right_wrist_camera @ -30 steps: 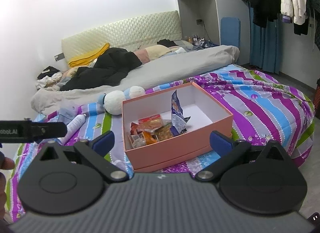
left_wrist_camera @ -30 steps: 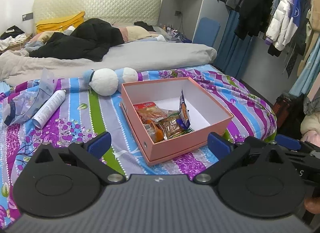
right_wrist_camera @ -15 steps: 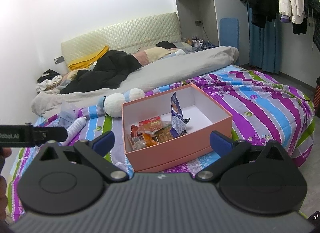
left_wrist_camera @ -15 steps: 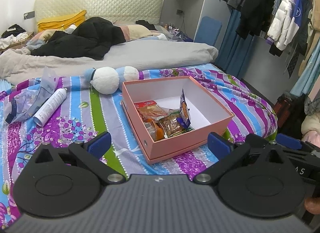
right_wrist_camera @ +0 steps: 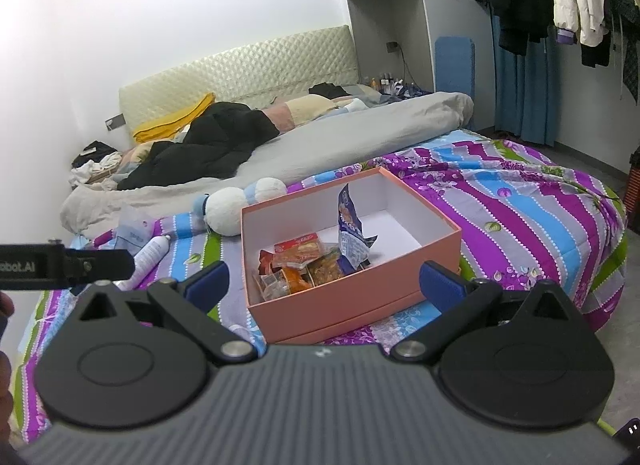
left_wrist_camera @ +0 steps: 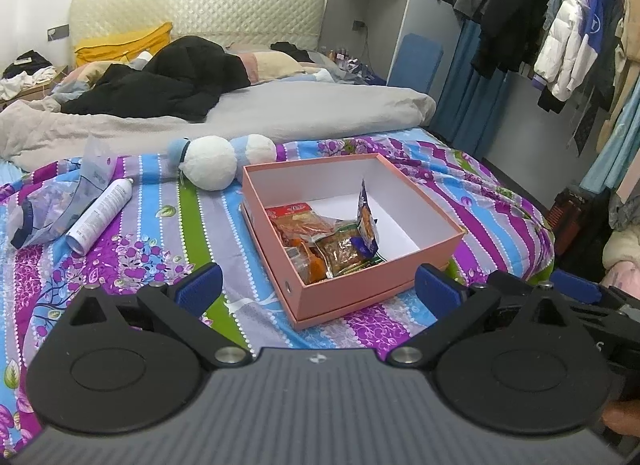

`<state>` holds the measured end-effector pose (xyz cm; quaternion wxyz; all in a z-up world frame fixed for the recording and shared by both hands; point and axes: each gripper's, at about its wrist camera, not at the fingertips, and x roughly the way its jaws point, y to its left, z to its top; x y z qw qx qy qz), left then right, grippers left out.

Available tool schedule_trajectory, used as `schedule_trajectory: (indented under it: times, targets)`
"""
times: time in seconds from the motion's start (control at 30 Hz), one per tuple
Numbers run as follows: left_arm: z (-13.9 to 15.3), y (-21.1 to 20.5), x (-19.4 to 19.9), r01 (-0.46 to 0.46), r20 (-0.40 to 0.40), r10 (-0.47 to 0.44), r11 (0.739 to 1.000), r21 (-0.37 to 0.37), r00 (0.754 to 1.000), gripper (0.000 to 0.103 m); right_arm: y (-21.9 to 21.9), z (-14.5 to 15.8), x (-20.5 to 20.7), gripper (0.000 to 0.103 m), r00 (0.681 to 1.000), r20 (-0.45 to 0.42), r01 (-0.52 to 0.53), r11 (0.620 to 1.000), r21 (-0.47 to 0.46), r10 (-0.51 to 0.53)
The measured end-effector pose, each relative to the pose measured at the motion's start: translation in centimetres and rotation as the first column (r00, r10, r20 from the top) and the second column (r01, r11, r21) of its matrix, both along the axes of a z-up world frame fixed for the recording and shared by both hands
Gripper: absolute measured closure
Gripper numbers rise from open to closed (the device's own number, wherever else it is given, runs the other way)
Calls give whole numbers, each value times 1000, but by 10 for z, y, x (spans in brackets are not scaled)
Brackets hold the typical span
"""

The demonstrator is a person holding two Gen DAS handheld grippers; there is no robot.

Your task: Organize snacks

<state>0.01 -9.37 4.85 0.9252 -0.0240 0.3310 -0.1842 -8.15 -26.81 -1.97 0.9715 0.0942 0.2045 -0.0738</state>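
A pink cardboard box (left_wrist_camera: 372,291) (right_wrist_camera: 360,305) sits open on the striped bedspread. Inside it lie several snack packets (left_wrist_camera: 316,233) (right_wrist_camera: 296,261) at the near-left end, and a blue packet (left_wrist_camera: 366,221) (right_wrist_camera: 348,231) stands upright in the middle. My left gripper (left_wrist_camera: 318,289) hovers open in front of the box, holding nothing. My right gripper (right_wrist_camera: 324,285) is likewise open and empty, a little back from the box's near wall. In the left wrist view the right gripper's body shows at the far right; the left one's arm crosses the left edge of the right wrist view.
A white spray can (left_wrist_camera: 100,215) (right_wrist_camera: 150,255) and a clear plastic bag (left_wrist_camera: 52,201) lie on the bedspread to the left. A white and blue plush toy (left_wrist_camera: 216,163) (right_wrist_camera: 236,207) rests behind the box. Grey duvet and dark clothes fill the far bed; coats hang at right.
Both grippers have drawn back and risen slightly from the box, so it looks a bit smaller and lower. The box's contents have not moved.
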Motion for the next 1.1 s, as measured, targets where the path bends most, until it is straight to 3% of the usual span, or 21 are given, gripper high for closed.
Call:
schedule_trajectory:
  times: [1.1]
  targets:
    - [0, 4, 0, -8, 10, 8, 1000, -3, 1000, 0, 5, 1, 0, 0, 1000, 6, -3, 1000, 3, 3]
